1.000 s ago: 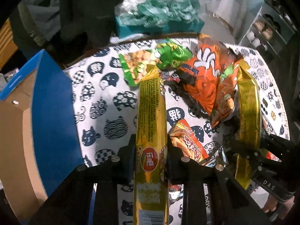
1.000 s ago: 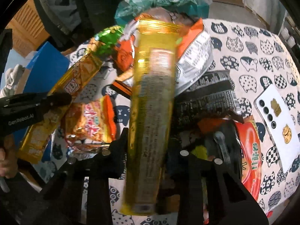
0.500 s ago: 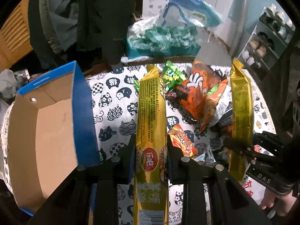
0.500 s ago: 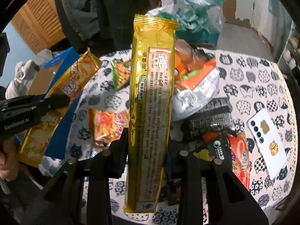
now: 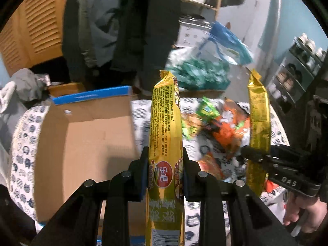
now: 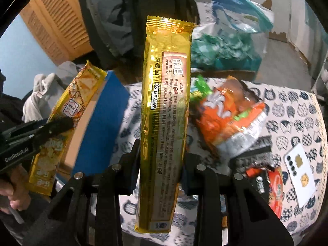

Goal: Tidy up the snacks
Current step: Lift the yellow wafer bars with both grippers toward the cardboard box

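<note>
My left gripper [image 5: 165, 164] is shut on a long gold snack pack [image 5: 166, 127] and holds it upright above the table, just right of an open cardboard box [image 5: 82, 143] with a blue outside. My right gripper [image 6: 162, 160] is shut on a second long gold snack pack [image 6: 166, 106], also raised and upright. Each gripper shows in the other's view: the right gripper [image 5: 254, 155] with its pack [image 5: 258, 127], the left gripper [image 6: 59, 124] with its pack [image 6: 67, 114]. More snack bags lie on the table: an orange bag [image 6: 231, 119] and a green bag [image 5: 207, 110].
The round table has a cat-print cloth [image 6: 297, 110]. A white phone [image 6: 299, 170] lies at its right edge, next to a red pack [image 6: 276, 192]. A teal bin of plastic bags [image 6: 225, 51] and hanging clothes stand behind the table.
Both grippers have risen and tilted up with their gold packs. The box has come more fully into the left wrist view, with its open inside showing.
</note>
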`<state>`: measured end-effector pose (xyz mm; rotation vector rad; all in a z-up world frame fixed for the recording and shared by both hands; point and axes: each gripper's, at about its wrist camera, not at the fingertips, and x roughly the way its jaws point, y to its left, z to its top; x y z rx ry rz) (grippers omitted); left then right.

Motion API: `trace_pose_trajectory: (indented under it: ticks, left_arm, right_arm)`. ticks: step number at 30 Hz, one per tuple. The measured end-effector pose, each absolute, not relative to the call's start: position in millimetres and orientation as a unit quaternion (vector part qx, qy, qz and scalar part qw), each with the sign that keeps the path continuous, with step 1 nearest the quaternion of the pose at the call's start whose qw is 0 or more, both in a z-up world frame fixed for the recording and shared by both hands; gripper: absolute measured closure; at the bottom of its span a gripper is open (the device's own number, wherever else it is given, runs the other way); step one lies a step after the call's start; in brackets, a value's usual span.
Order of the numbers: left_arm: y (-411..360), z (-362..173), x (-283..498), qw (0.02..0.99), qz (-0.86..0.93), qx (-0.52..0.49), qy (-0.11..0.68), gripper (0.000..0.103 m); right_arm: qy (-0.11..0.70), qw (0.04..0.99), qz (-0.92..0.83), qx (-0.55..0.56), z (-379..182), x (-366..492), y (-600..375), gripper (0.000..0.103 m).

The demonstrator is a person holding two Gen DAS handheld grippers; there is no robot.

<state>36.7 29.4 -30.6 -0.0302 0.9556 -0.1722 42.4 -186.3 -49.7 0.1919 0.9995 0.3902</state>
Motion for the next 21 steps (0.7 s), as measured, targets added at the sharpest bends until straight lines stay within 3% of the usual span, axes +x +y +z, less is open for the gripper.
trace_pose_trajectory:
  ticks: [10,21]
  left_arm:
    - [109,-43,53,0.886,-0.011,-0.04,0.463,0.076]
    - [196,-95,64,0.86,0.066,-0.09,0.499,0.076]
  right_arm:
    - [0.473,0.847,0.232,0.08,-26,65,-114,0.071]
    - [0.489,0.82,0.289,0.072,-16,95,-31,0.071]
